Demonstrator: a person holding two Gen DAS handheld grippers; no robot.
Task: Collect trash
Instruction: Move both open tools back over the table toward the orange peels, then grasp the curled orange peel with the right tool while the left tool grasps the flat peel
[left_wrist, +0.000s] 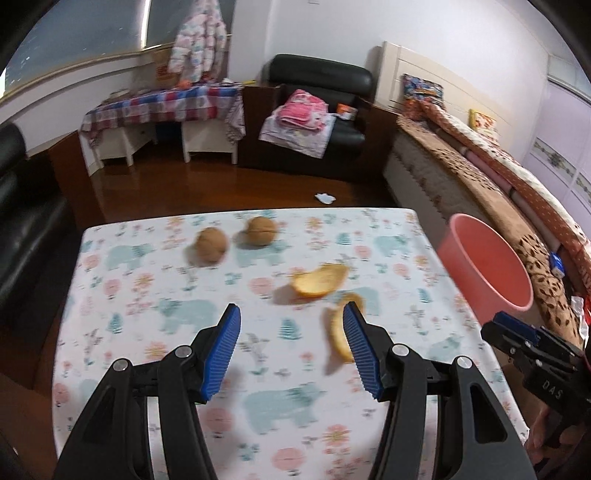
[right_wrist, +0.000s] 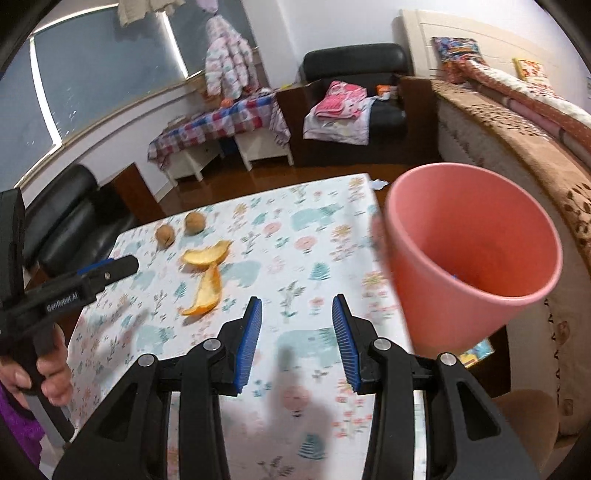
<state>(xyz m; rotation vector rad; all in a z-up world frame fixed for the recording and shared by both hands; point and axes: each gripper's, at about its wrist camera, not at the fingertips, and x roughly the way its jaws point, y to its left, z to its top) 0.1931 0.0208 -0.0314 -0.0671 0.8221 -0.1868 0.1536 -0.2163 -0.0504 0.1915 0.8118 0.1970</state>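
Note:
Two orange peels lie on the patterned tablecloth: a far one (left_wrist: 320, 281) (right_wrist: 207, 253) and a near one (left_wrist: 338, 328) (right_wrist: 207, 293). Two walnuts (left_wrist: 211, 244) (left_wrist: 261, 230) sit at the far side, also seen in the right wrist view (right_wrist: 165, 235) (right_wrist: 194, 223). A pink bin (left_wrist: 487, 264) (right_wrist: 469, 254) stands off the table's right edge. My left gripper (left_wrist: 291, 350) is open above the table, its right finger just beside the near peel. My right gripper (right_wrist: 297, 343) is open and empty over the table near the bin; its fingers look together in the left wrist view (left_wrist: 513, 325).
The table (left_wrist: 155, 332) has edges on all sides, with wooden floor beyond. A black sofa (left_wrist: 22, 221) stands at the left, a bed (left_wrist: 498, 177) at the right behind the bin. A black armchair with clothes (left_wrist: 314, 110) and a covered desk (left_wrist: 162, 107) are at the back.

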